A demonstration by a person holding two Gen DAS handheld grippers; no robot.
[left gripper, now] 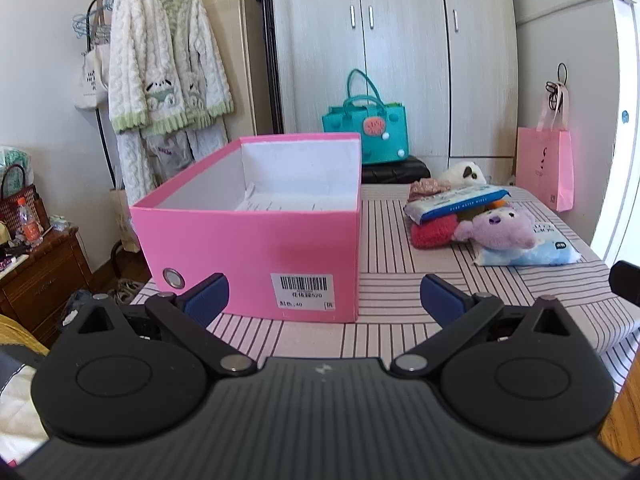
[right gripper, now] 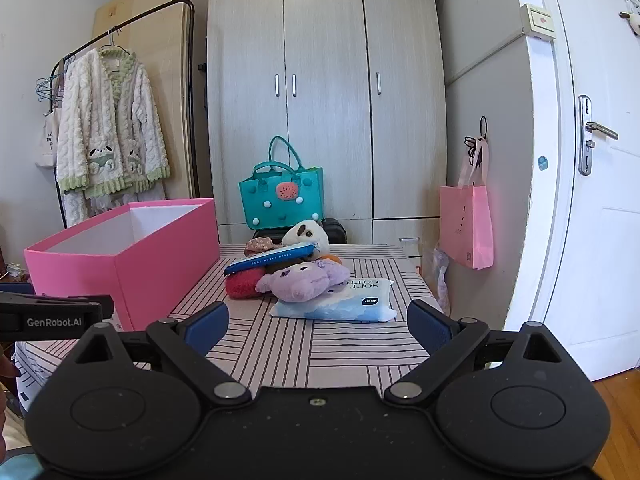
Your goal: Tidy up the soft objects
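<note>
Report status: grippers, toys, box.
Left gripper and right gripper both open, empty. Toys piled on table, none touched. Pink box open beside pile. Nothing in the way.
</note>
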